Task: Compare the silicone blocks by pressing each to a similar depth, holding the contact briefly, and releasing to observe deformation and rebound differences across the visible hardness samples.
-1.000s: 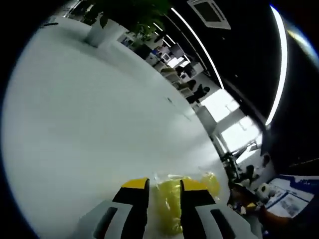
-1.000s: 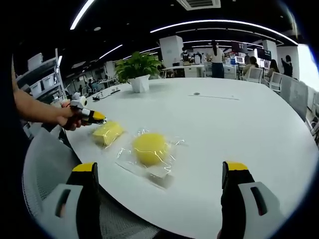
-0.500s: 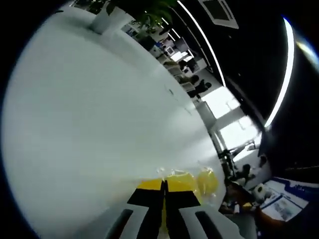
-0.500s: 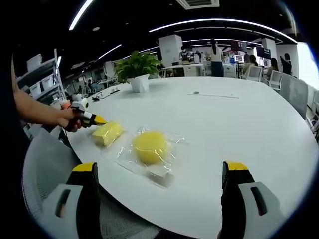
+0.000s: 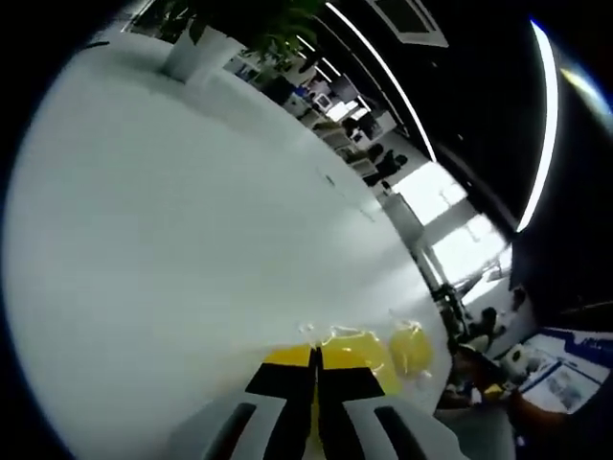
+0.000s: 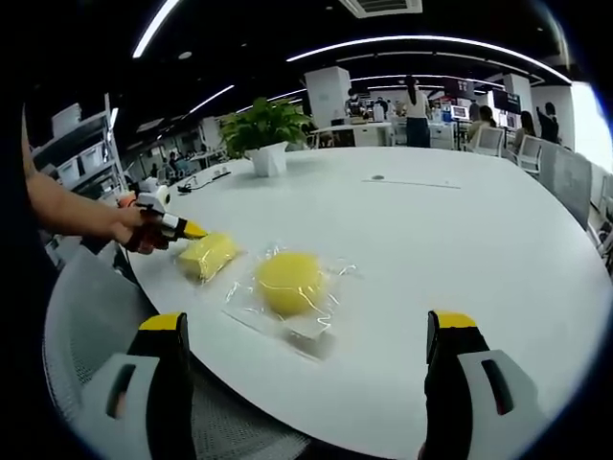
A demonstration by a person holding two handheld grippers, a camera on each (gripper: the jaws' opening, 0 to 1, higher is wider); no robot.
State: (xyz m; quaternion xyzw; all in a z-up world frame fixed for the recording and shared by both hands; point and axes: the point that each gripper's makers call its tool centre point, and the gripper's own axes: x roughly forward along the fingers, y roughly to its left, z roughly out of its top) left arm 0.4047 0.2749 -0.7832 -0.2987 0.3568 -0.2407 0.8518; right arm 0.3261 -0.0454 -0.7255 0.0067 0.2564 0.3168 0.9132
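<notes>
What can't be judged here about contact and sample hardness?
- Left gripper on the square block: left gripper view, shut jaws hide the contact; right gripper view, too small.
- Round block: right gripper view, glare on its clear bag; no hardness marking readable.

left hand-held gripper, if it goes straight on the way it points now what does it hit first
Probably the rectangular yellow silicone block in clear wrap: the left hand-held gripper, jaws shut, sits at its near edge in the right gripper view, pointing at it. Whether they touch is unclear.
</notes>
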